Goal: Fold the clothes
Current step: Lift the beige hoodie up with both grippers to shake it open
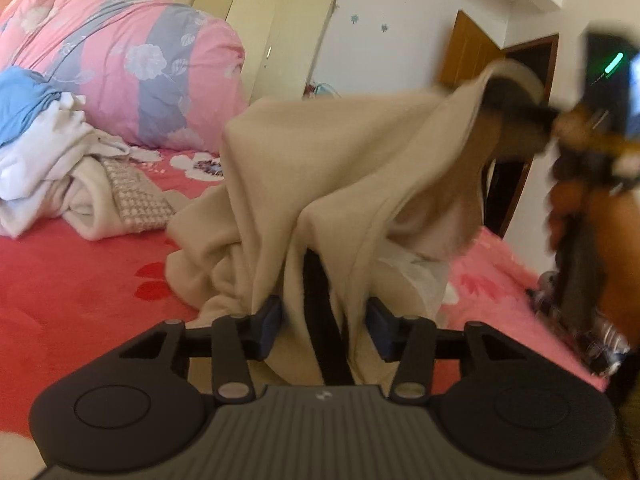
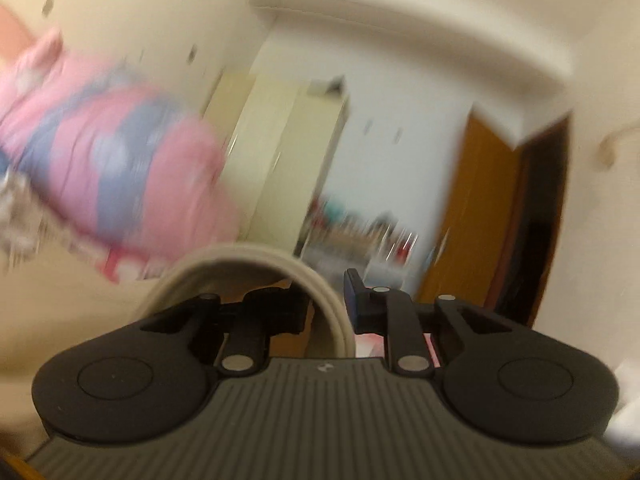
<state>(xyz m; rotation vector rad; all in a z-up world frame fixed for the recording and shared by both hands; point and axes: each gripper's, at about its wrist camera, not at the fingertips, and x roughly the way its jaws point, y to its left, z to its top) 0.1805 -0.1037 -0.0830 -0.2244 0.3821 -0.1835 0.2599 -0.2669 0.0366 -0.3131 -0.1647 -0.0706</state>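
A beige fleece garment (image 1: 320,168) rises off the red bedspread (image 1: 60,288) like a tent. Its lower folds gather between the blue pads of my left gripper (image 1: 324,320), which is shut on the bunched cloth beside a black strap (image 1: 324,320). The top edge is stretched up to my right gripper (image 1: 520,110), blurred at the upper right of the left wrist view. In the right wrist view the garment's ribbed hem (image 2: 240,258) loops over the left finger and runs down between the two fingers; the right gripper (image 2: 328,304) is shut on it.
A heap of white, blue and checked clothes (image 1: 52,160) lies at the left on the bed. Behind it is a rolled pink and grey floral quilt (image 1: 140,60). A cream wardrobe (image 1: 276,32) and a brown door (image 1: 468,52) stand beyond the bed.
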